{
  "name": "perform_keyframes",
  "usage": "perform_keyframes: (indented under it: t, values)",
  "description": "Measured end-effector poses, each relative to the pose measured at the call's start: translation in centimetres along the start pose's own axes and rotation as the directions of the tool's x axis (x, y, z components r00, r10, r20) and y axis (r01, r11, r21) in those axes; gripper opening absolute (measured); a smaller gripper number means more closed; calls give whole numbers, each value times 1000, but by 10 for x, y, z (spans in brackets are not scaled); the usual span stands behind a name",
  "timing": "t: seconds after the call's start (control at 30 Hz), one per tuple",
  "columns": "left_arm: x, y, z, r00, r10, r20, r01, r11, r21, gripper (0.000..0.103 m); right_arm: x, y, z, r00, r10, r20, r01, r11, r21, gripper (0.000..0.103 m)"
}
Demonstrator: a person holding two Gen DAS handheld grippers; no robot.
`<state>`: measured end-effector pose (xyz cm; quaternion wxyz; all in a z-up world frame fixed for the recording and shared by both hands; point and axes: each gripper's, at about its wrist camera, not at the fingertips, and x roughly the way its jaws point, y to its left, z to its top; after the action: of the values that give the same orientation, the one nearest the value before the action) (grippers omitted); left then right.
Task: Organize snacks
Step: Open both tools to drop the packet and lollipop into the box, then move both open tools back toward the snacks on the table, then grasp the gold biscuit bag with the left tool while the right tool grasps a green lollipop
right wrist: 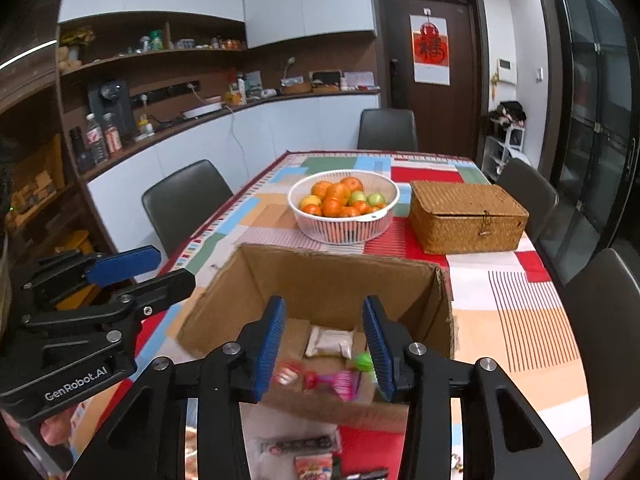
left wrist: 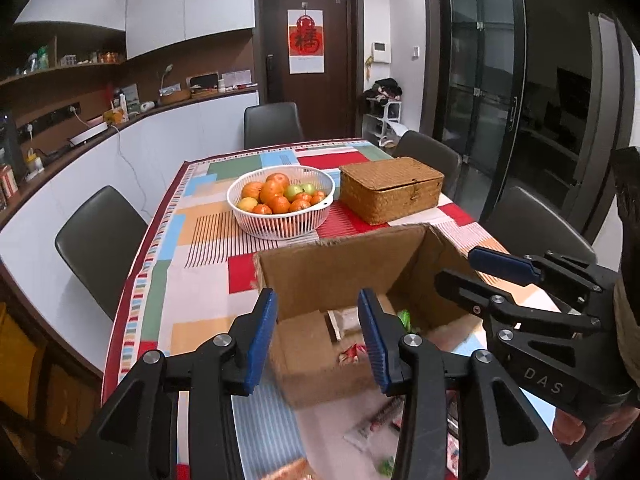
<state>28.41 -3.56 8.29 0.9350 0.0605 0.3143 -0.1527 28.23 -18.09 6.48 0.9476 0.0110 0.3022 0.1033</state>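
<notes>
An open cardboard box [left wrist: 344, 268] [right wrist: 332, 280] stands on the patterned tablecloth and holds several snack packets: a white pouch [right wrist: 330, 342], a pink packet [right wrist: 344, 384], a green one [right wrist: 363, 361], a red-white one [left wrist: 352, 354]. More packets lie on the table in front of the box [left wrist: 378, 424] [right wrist: 298, 446]. My left gripper [left wrist: 318, 344] is open and empty above the box's near left edge. My right gripper [right wrist: 326, 350] is open and empty above the box's near edge. Each gripper shows in the other's view [left wrist: 472, 268] [right wrist: 160, 268].
A white basket of oranges and green fruit [left wrist: 280, 200] [right wrist: 344, 206] sits behind the box. A closed wicker box [left wrist: 390, 188] [right wrist: 466, 216] is to its right. Dark chairs [left wrist: 96, 240] [right wrist: 600, 320] surround the table. A counter runs along the left.
</notes>
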Motion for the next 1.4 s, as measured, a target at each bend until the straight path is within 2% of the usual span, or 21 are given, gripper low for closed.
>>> perform_keyframes:
  t: [0.1, 0.27, 0.37, 0.67, 0.93, 1.2, 1.4]
  values:
    - [-19, 2, -14, 1000, -4, 12, 4, 1000, -12, 47, -16, 11, -10, 1000, 26, 18, -25, 1000, -6, 41]
    - [-41, 5, -39, 1000, 8, 10, -8, 1000, -18, 49, -36, 30, -31, 998, 59, 30, -59, 998, -25, 41]
    - [-49, 8, -52, 1000, 13, 7, -12, 999, -39, 53, -42, 40, -43, 997, 75, 24, -75, 997, -35, 41]
    - [-58, 10, -96, 999, 17, -48, -21, 997, -75, 57, -46, 53, -80, 991, 128, -32, -129, 992, -11, 41]
    - [-41, 14, -138, 987, 22, -162, -35, 996, -81, 57, -27, 57, -118, 981, 124, -153, -123, 992, 15, 41]
    - [-17, 17, -168, 966, -9, -257, -20, 994, -110, 57, -7, 56, -153, 955, 129, -268, -121, 992, 45, 41]
    - [3, 24, -183, 950, -13, -313, -27, 992, -123, 57, 13, 54, -176, 926, 137, -352, -116, 990, 81, 41]
